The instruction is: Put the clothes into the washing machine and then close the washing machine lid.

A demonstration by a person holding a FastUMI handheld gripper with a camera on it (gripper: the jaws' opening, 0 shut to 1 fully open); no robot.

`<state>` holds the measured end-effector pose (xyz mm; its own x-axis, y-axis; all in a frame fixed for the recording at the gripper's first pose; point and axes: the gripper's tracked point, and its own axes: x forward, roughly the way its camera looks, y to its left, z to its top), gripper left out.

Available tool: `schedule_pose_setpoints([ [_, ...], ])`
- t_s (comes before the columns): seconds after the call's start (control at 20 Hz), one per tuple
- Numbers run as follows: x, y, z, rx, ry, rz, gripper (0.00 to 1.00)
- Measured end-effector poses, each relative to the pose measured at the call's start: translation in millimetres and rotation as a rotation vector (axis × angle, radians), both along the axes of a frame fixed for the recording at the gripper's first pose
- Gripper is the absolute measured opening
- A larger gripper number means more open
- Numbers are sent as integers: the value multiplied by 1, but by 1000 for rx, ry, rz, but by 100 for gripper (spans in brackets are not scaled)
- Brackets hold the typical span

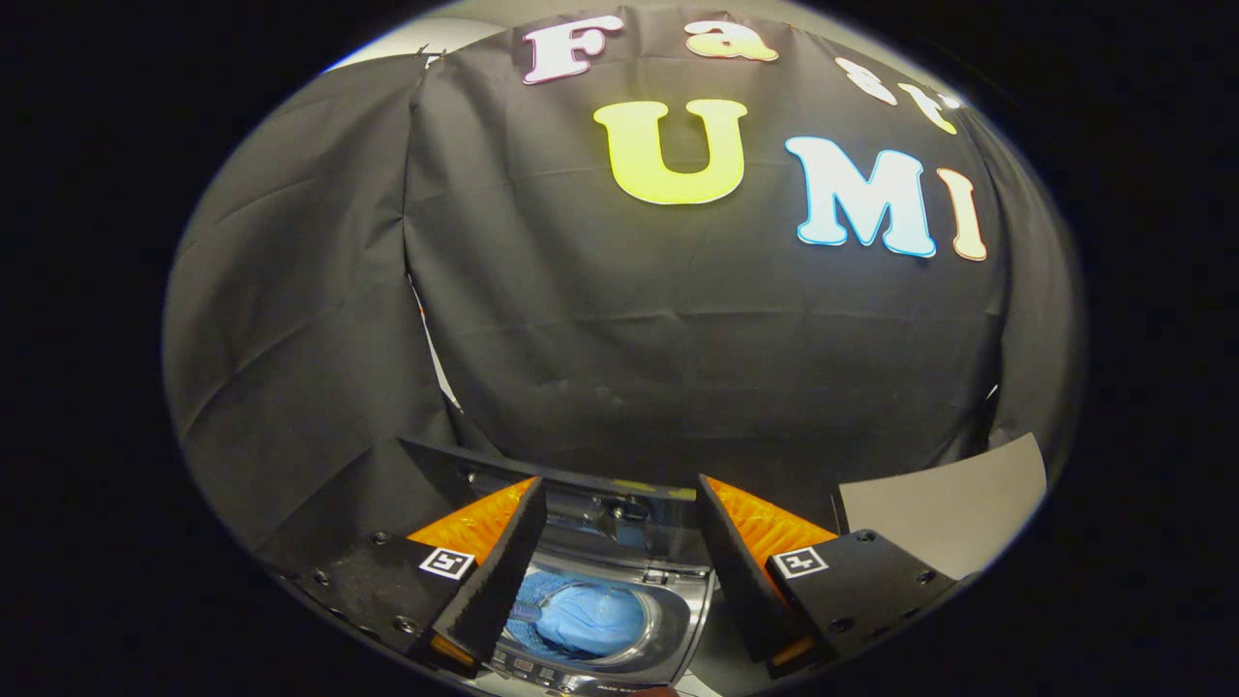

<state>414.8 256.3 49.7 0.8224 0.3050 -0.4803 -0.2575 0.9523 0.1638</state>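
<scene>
Listing from nearest to farthest, as seen in the gripper view.

Item 1: gripper (619, 542). Its two fingers are spread wide apart, with a broad gap between the inner pads. Nothing is held and nothing lies pinched between them; neither finger touches the machine or the cloth. Each finger (503, 571) carries a small square marker on the mounting block at its base, and ribbed padding shows on the inner face.

Item 2: washing machine (692, 620). A top-loading unit, sitting below the fingers and seen through the gap between them. A row of small buttons runs along the near edge of its top panel. The round drum opening faces upward and is uncovered.

Item 3: clothes (590, 620). A blue bundle of fabric lying inside the drum, bunched and rumpled, framed between the two fingers and well below them. It rests within the drum's rim and does not hang over it.

Item 4: lid (619, 513). Raised and standing at the back of the machine, just beyond the drum opening; dark, with the hinge area partly hidden by the fingers.

Item 5: grey panel (944, 513). A flat, pale sheet beyond the right finger, beside the machine; what it is cannot be told.

Item 6: booth wall (619, 339). Black cloth, creased, hanging behind everything.
</scene>
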Motion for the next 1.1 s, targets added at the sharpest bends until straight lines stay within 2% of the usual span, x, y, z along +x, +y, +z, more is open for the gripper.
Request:
schedule_pose_setpoints([
  [0.2, 34, 26, 4, 48, 12, -12, 96],
  [0.45, 68, 69, -15, 44, 54, -19, 96],
  [0.75, 83, 100, -48, 22, 125, -25, 96],
  [1.1, 83, 106, -67, -10, 186, -19, 96],
])
